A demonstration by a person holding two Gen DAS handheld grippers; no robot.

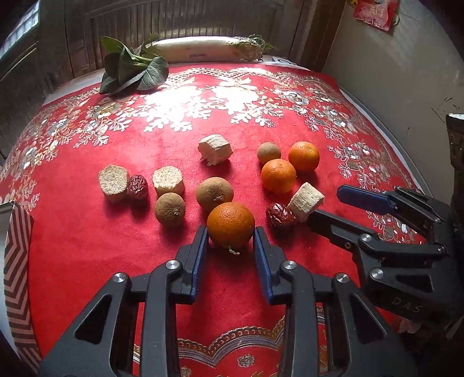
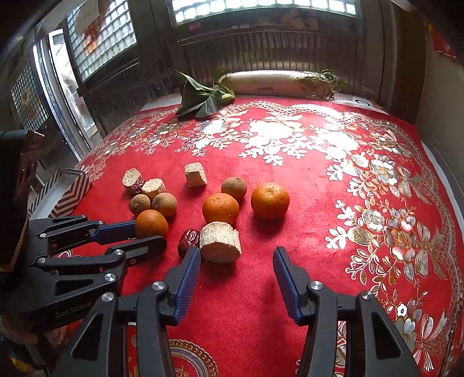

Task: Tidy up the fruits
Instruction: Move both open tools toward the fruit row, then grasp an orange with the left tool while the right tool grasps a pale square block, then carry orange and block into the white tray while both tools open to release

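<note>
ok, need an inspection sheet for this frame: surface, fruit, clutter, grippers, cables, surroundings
Surface: red floral cloth covers the table.
Job's things: three oranges, the nearest between the left fingers; three brown round fruits; two red dates; four pale cut chunks, all loose mid-table.
Clutter: leafy greens and a white radish at the far edge; striped box at the left edge.
Grippers: left hand-held gripper straddles the orange, contact unclear; right hand-held gripper open, near one chunk.
Cables: nothing seen.
Surroundings: barred windows, dark wood panelling behind.
</note>
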